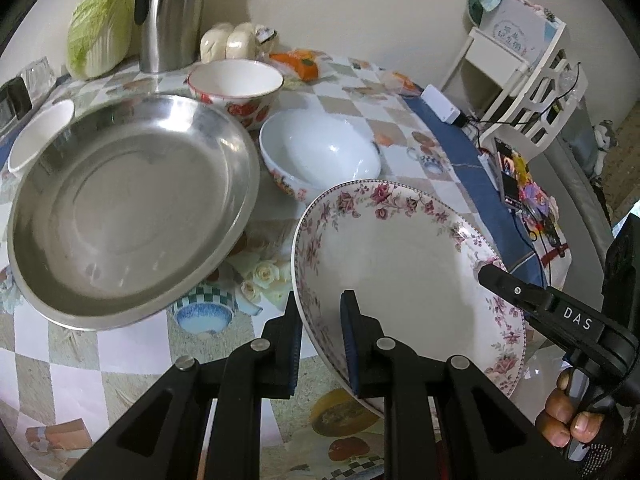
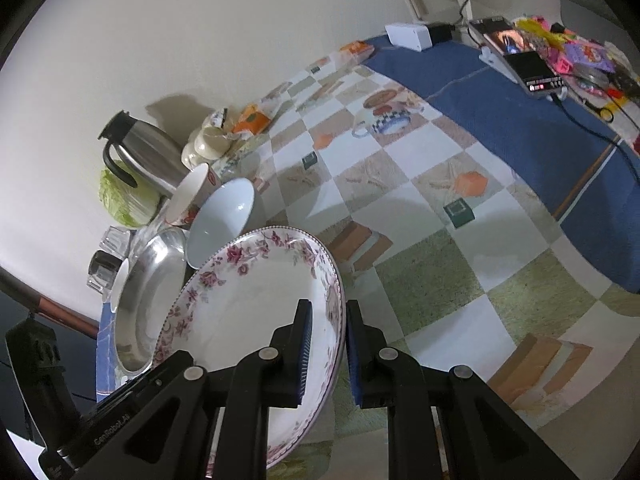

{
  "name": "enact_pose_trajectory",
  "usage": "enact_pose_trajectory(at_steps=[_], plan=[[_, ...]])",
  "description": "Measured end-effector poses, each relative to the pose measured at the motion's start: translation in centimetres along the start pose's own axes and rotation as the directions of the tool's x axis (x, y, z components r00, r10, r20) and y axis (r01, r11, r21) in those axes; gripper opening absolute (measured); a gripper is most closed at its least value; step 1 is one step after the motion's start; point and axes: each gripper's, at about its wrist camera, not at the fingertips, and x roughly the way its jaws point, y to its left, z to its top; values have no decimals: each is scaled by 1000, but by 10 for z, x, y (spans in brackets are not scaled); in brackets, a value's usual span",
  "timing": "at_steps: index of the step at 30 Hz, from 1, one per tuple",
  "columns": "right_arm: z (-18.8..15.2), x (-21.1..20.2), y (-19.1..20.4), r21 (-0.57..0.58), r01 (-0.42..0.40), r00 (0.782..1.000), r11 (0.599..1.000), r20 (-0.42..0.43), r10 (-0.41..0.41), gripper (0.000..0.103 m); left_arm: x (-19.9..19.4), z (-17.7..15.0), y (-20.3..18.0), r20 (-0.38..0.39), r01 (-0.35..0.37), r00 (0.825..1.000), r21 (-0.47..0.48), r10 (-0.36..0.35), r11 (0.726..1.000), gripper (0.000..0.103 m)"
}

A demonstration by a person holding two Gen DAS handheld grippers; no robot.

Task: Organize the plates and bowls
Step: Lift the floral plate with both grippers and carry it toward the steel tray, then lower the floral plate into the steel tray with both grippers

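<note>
Together we hold a floral plate [image 1: 400, 272] tilted above the bench [image 1: 100, 360], the left gripper [image 1: 320, 344] pinching its near rim and the right gripper [image 2: 326, 348] pinching the opposite rim, each pair of jaws pressed onto the edge. Just left of the plate lies a wide steel pan [image 1: 128, 208], with a small white bowl [image 1: 36, 132] tucked behind its far left edge. Behind the plate sits a white bowl [image 1: 320, 152], and beyond that a red-flowered bowl [image 1: 236, 84]. Along the wall stand a cabbage [image 1: 100, 28], a steel jug [image 1: 170, 16] and wrapped buns [image 1: 228, 42]. To the right the checked cloth [image 2: 400, 200] lies bare, giving open room up to a blue cloth [image 2: 500, 96], where a white box [image 2: 408, 36], a phone [image 2: 528, 68] and cables crowd the bench's far edge
</note>
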Motion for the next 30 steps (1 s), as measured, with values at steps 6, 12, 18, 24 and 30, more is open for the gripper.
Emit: enact_pose_trajectory(at_steps=[6,12,18,24,30], plan=[[5,-11,11,-14,-23,999,1000,37,23,17,-14,8,1,53,-2,999,7,2,1000,19],[14,-17,27,-37,-42,998,998,53,44,17,-24,21,10,98,-3,995,-7,4,1000,19],[26,-13,51,-69,-54,997,996,52,57,17,-34,35,27,141,17,990,-52,-9,999,19],[42,-6,79,-101,-76,995,992,55,82,17,-43,52,47,180,40,983,-99,-22,994,19],[54,6,109,-131,-102,993,986,49,109,17,-46,65,76,204,67,979,-168,-32,983,19]])
